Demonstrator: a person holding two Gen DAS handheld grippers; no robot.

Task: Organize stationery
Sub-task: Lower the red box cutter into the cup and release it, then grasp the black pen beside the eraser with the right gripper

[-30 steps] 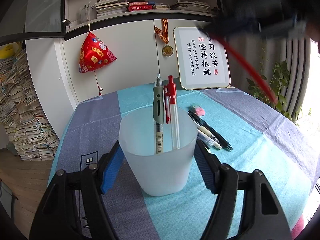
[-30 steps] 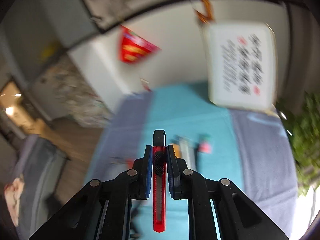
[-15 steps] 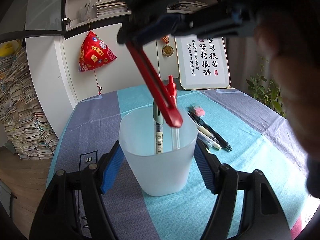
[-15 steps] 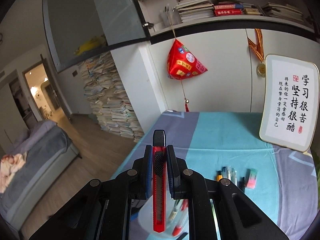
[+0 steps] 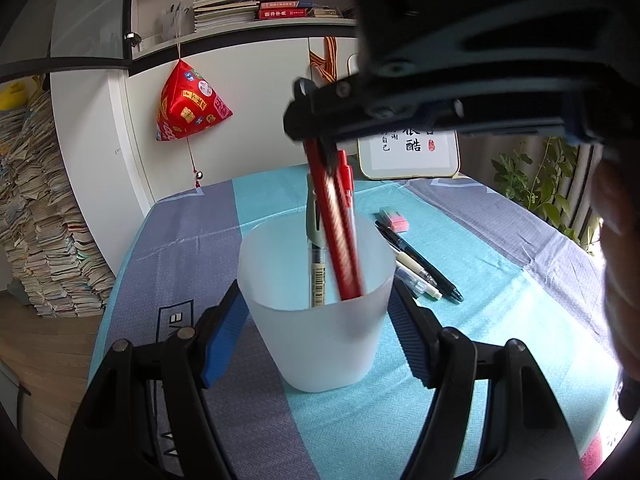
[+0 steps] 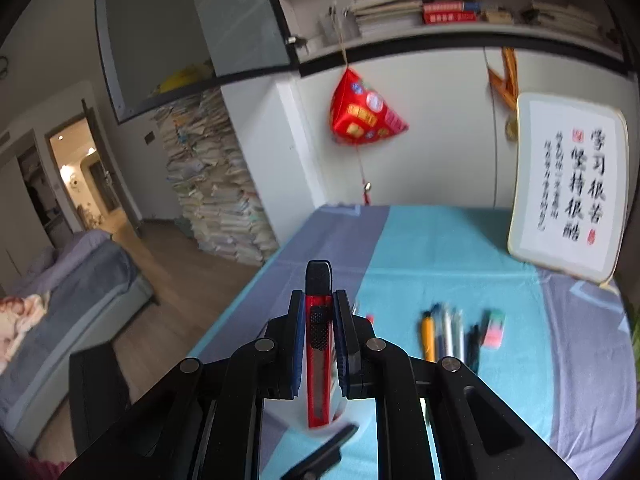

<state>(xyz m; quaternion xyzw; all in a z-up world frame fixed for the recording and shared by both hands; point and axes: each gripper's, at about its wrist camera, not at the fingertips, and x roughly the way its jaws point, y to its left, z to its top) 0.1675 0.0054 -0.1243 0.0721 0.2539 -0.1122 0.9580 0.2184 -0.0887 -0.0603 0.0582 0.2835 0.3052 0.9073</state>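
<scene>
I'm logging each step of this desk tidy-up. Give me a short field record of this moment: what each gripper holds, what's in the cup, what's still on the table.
left gripper: shut on the frosted cup
right gripper: shut on the red utility knife
knife position: lower end inside the cup, tilted
cup contents: grey-green pen, red pen
loose on tablecloth: several pens, pink-green eraser
</scene>
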